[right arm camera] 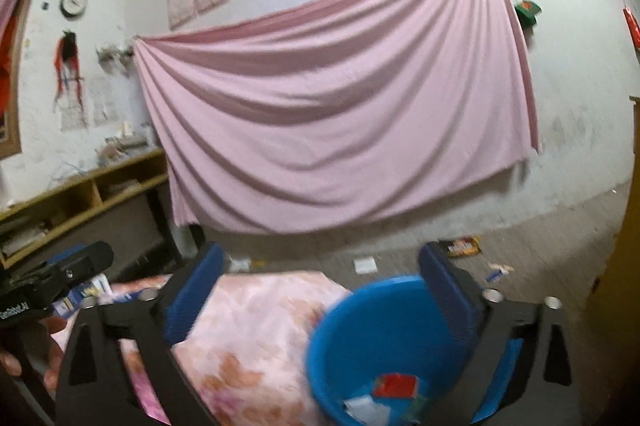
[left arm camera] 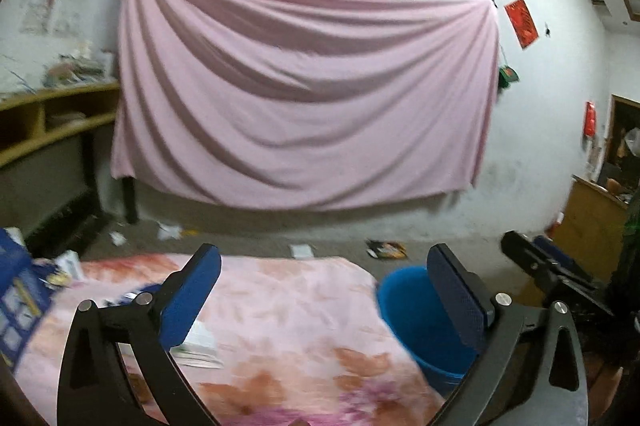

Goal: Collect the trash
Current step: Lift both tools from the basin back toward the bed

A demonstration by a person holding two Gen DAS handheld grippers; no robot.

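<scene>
Right wrist view: right gripper [right arm camera: 320, 290] stood with jaws spread wide, nothing between the pads, above a blue bin [right arm camera: 360, 330]. Bin sat on the floor, touching the edge of a table under a floral cloth [right arm camera: 248, 338]. In the bin lay a red wrapper [right arm camera: 395, 386] and white paper [right arm camera: 366, 411]. Left gripper [left arm camera: 324, 302] likewise wide open and empty, over the cloth, the bin just to its right. More scraps [left arm camera: 386, 249] lay on the floor beyond, below a pink sheet [left arm camera: 304, 94] hung on the wall.

Pink sheet [left arm camera: 304, 98] draped on wall; clock [right arm camera: 74, 1]; wooden shelf [right arm camera: 80, 194].
</scene>
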